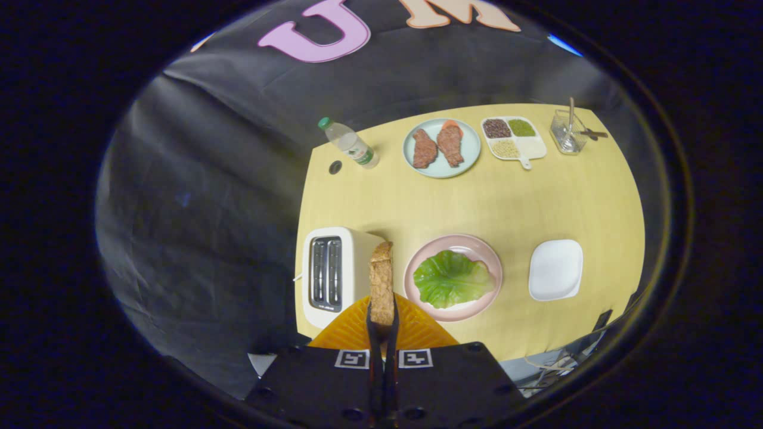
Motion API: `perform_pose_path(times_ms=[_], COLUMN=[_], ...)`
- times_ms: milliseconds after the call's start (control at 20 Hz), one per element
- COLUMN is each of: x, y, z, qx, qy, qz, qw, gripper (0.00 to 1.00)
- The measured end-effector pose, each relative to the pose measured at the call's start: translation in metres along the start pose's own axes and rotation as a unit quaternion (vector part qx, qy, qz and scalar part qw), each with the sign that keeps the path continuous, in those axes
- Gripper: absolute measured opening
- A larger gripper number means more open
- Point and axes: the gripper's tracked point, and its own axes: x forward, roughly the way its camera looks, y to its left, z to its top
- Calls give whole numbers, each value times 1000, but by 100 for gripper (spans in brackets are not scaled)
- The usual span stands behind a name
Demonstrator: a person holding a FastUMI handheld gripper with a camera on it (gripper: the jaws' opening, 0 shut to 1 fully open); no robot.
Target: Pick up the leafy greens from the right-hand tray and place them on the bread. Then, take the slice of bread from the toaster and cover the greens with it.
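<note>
Gripper was high above the table, looking down. Its two fingers were pressed together on the near end of a slice of bread, held edge-on and standing up between them, the far end pointing away over the table.

Toaster stood just left of the held slice, at the near left corner of the table, both slots open upward.

Pink plate lay just right of the slice. Leafy greens were spread flat on it, covering most of its middle; whether bread lay underneath could not be told, the leaf hid it.

White square tray sat further right, near the table's right side, well apart from the plate.

Far side of the table, left to right: a water bottle lying tilted, a dark round hole in the tabletop near it, a pale blue plate with two brown pieces of meat, a divided dish with grains in its compartments, and a clear holder with utensils.
</note>
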Motion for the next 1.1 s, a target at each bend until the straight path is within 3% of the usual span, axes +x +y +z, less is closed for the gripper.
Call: perform_pose_path(times_ms=[150, 400, 550, 850, 1100], x=[25, 81, 108, 144, 170], y=[-32, -40, -51, -88, -128], z=[-15, -41, -47, -54, -58], qx=[8, 31, 23, 29, -10], qy=[8, 33, 46, 55, 56], qz=[16, 94, 111, 100, 39], qw=[1000, 995, 993, 993, 998], gripper=[4, 4, 4, 4, 4])
